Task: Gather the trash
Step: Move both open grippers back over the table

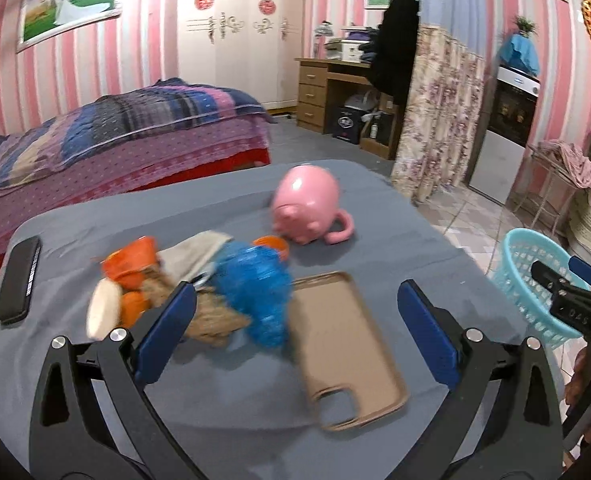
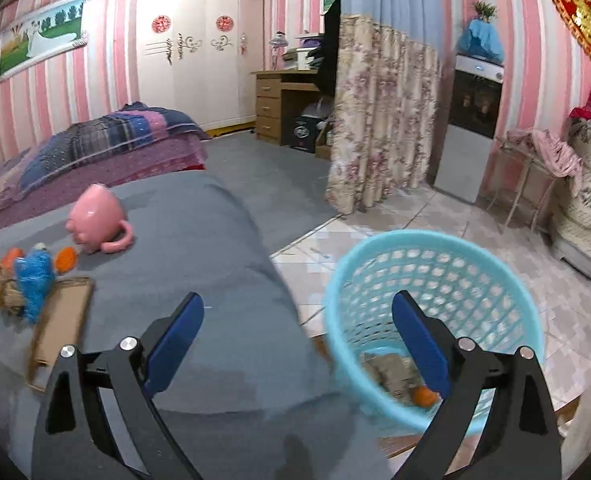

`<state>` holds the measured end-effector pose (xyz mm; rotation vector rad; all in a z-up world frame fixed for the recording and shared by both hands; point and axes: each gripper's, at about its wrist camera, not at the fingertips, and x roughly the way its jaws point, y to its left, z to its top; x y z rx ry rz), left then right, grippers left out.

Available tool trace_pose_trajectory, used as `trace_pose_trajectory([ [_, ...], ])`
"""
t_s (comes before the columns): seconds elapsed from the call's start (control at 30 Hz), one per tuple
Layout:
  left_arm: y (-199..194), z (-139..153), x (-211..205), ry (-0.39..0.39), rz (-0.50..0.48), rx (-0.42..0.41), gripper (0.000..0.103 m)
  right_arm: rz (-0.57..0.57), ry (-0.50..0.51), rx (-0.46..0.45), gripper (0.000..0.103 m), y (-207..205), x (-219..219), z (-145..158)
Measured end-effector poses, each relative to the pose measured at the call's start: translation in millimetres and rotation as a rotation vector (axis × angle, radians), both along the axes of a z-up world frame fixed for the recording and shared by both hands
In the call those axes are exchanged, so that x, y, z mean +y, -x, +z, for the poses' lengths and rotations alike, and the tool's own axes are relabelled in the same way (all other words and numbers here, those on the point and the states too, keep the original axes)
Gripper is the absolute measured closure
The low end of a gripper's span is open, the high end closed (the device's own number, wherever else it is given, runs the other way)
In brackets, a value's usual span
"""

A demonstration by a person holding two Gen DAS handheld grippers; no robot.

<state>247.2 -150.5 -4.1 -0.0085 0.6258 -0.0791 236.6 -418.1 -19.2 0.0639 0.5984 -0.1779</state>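
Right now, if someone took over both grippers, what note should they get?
Left gripper: open, nothing between its fingers, above the grey table facing the trash pile.
Right gripper: open and empty, by the table edge next to the blue basket on the floor.
Done: the basket already holds some crumpled brown scraps and an orange piece.
Left: the pile on the table, with orange peel, brown crumpled paper and a whitish cloth-like piece.
Not obviously trash: blue plush toy, pink mug lying on its side, tan phone case, black phone.
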Motion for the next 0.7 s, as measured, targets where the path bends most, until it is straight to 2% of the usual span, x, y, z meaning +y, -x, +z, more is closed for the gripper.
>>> trace_pose_trajectory([
  [0.27,18,-9,54,0.001,0.078,0.015,0.006,0.041,-0.006,-0.001,0.01,-2,38,1],
  [0.7,31,-17,111,0.015,0.142,0.015,0.006,0.116,0.021,0.015,0.01,-7,97,-4],
])
